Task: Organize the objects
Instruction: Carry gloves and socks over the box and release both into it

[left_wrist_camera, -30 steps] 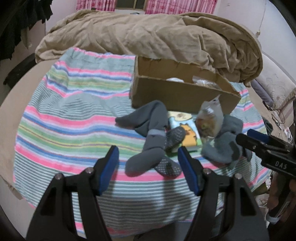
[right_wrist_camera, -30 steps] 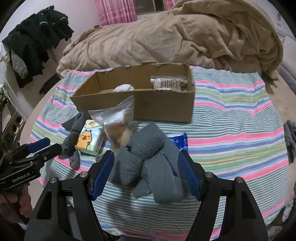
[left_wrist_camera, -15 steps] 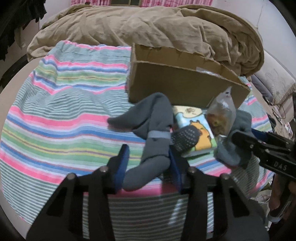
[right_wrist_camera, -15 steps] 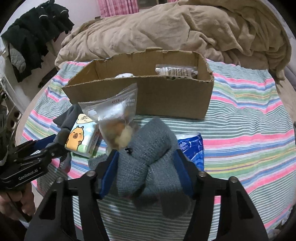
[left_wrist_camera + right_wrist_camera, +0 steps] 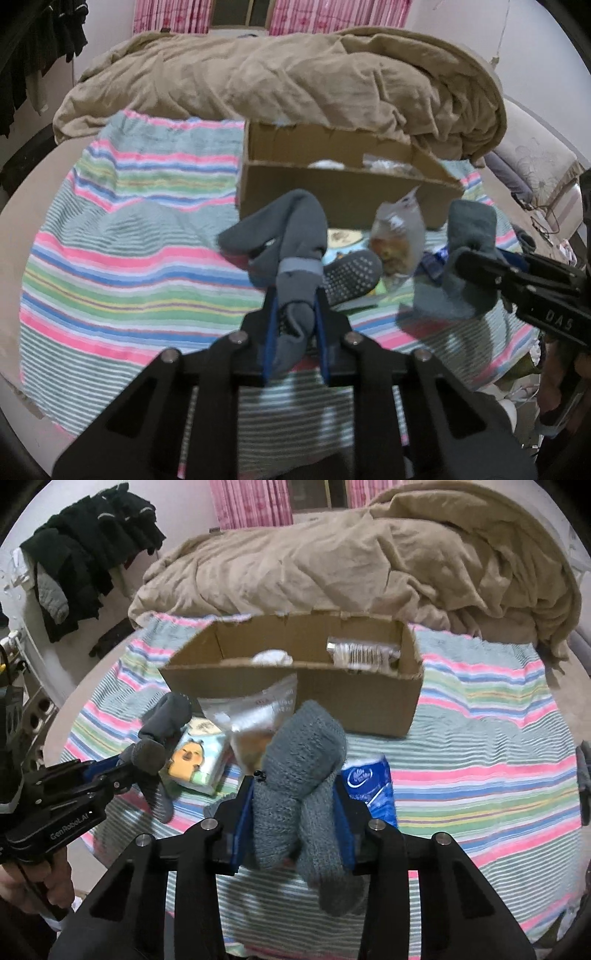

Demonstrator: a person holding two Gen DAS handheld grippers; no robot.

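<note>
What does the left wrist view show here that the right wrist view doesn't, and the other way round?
Only the left wrist view shows the dotted sole of the dark grey socks that the left gripper clamps. Only the right wrist view shows the black clothes hanging at the wall. Both show the cardboard box, the clear snack bag and the right gripper shut on the knitted grey socks.

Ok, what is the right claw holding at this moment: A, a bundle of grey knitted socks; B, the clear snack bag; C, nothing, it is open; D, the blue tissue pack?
A: in the right wrist view the right claw is shut on the grey knitted socks, while the blue tissue pack and clear snack bag lie on the striped blanket.
</note>
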